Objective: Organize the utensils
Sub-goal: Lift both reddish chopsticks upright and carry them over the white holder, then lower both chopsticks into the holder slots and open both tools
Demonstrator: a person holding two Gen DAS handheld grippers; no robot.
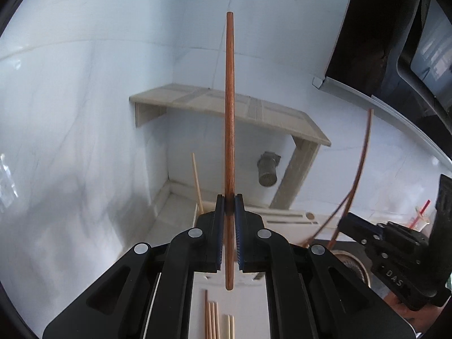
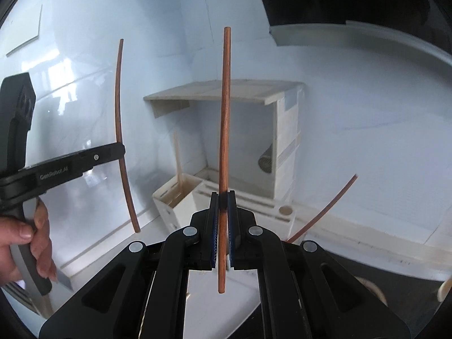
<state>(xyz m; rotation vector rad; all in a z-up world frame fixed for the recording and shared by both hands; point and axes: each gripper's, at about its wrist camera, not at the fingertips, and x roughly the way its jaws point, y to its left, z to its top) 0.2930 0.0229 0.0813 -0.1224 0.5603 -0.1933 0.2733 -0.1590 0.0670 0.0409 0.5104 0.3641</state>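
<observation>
In the left wrist view my left gripper point(image 1: 229, 206) is shut on a dark brown chopstick point(image 1: 230, 107) that stands upright between the pads. The right wrist view shows my right gripper point(image 2: 223, 197) shut on a second dark brown chopstick point(image 2: 224, 107), also upright. Each gripper appears in the other's view: the right gripper point(image 1: 343, 221) at the right with its chopstick point(image 1: 360, 163), the left gripper point(image 2: 123, 149) at the left with its chopstick point(image 2: 120, 107). Below and ahead stands a white utensil holder point(image 2: 169, 206) with one pale chopstick point(image 2: 178, 158) in it.
A wooden shelf point(image 2: 226, 90) juts from the white wall corner, with a metal strainer-like piece point(image 2: 267, 159) under it. Another brown chopstick point(image 2: 325, 206) leans at the right. Several pale chopsticks point(image 1: 214, 319) lie on the counter below. A hand point(image 2: 25, 243) grips the left tool.
</observation>
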